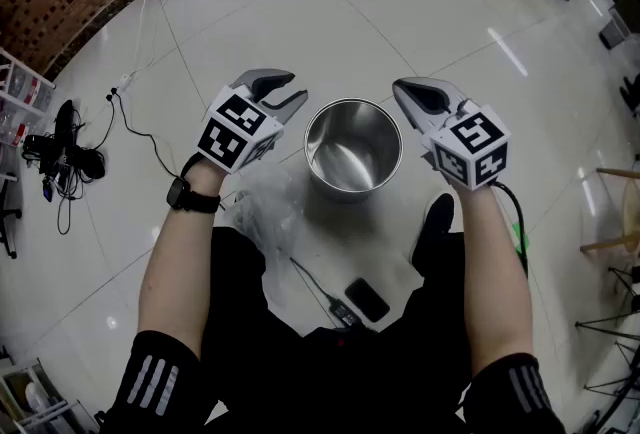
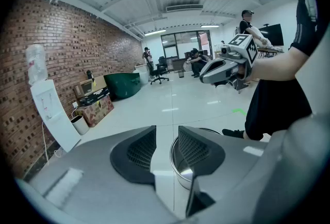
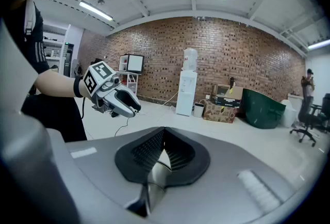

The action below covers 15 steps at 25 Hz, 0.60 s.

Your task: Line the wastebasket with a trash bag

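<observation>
Nearest us, one black phone point(image 1: 366, 299) is lying below the rest. Just beyond it, one crumpled clear trash bag point(image 1: 268, 212) is resting on the floor point(image 1: 400, 2) at the 7 o'clock side of the single steel wastebasket point(image 1: 352, 147), close to its base. We are holding two grippers on either side of that wastebasket. The left gripper point(image 1: 290, 90) is hovering at its 9 o'clock, with its fingers point(image 1: 268, 79) spread and empty. The right gripper point(image 1: 402, 90) is hovering at its 3 o'clock, with its fingers pressed together on nothing. Neither gripper is touching the wastebasket or the trash bag.
</observation>
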Tool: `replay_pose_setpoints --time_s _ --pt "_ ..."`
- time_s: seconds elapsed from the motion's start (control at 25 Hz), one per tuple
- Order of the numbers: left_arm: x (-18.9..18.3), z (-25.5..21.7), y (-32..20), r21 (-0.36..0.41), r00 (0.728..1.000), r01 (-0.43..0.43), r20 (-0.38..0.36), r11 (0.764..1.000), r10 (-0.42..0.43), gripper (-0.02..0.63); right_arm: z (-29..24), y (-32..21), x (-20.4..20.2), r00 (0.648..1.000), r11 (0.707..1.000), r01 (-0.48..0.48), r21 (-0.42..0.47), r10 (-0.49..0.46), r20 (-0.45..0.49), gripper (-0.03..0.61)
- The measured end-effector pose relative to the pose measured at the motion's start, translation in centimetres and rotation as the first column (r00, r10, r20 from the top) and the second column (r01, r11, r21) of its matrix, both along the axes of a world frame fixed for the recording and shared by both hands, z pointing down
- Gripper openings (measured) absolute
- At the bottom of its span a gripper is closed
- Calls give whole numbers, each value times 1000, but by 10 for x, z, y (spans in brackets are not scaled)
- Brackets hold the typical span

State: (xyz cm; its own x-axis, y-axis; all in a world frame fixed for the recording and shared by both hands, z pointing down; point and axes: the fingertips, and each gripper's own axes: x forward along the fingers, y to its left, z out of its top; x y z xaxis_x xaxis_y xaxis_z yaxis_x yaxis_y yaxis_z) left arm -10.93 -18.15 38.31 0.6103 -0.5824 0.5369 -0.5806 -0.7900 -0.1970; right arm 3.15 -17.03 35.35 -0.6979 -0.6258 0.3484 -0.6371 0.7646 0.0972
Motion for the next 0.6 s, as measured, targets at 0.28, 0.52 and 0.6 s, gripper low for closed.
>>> replay_pose_setpoints --time_s 0.28,0.52,0.6 --pt "-18 22 -5 -53 999 45 27 998 -44 136 -5 -1 0 1000 1000 -1 9 1 0 8" --pt "-41 60 -6 -120 992 95 97 988 -84 146 -6 -2 -12 1000 1000 17 12 -17 2 17" --pt "-52 77 -5 -149 988 119 117 982 -102 146 -4 -2 -15 1000 1000 18 8 -18 -7 17"
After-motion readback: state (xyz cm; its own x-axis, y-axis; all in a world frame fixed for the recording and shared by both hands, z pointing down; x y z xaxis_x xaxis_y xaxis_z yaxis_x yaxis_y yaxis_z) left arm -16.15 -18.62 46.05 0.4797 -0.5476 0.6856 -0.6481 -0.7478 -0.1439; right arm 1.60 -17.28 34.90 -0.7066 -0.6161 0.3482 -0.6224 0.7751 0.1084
